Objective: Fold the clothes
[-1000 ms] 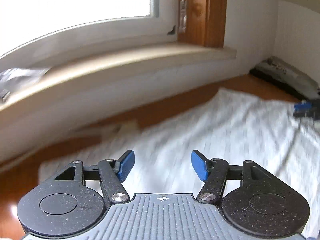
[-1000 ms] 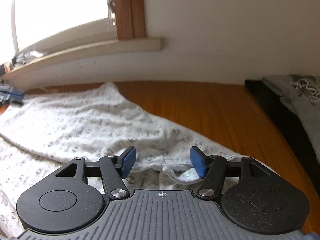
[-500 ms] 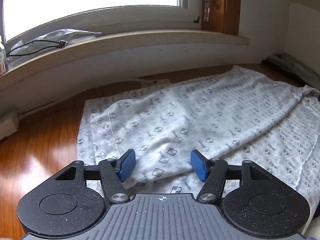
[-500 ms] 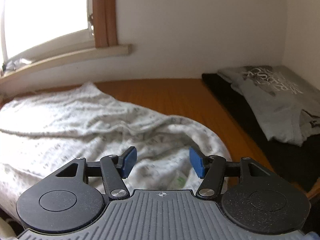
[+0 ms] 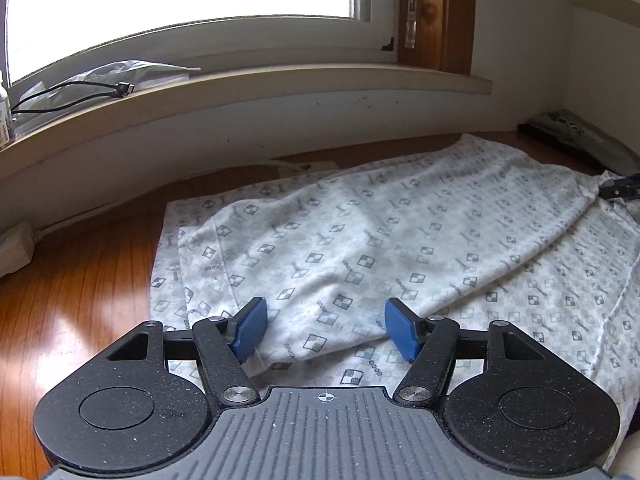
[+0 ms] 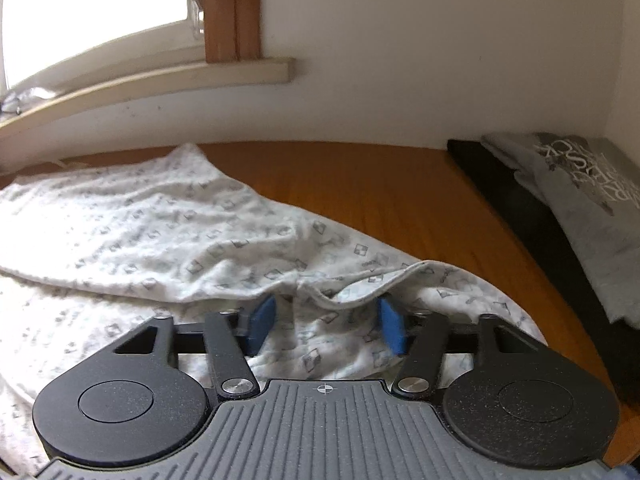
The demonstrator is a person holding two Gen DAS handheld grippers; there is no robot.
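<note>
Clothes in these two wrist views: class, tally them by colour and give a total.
White patterned garment: 1
Grey printed T-shirt: 1
Black garment under the grey one: 1
Total: 3

You have: one patterned white garment point(image 5: 400, 240), one folded grey T-shirt point(image 6: 580, 192) on one black cloth point(image 6: 516, 200), one cable point(image 5: 72, 96), two grippers point(image 5: 324, 328) point(image 6: 326, 320).

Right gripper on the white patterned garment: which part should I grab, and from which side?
Take the raised hem fold of the white patterned garment, coming low from the near side. That edge arches off the layer beneath, between the right gripper pads, whose jaws are closing without pressing cloth yet.
</note>
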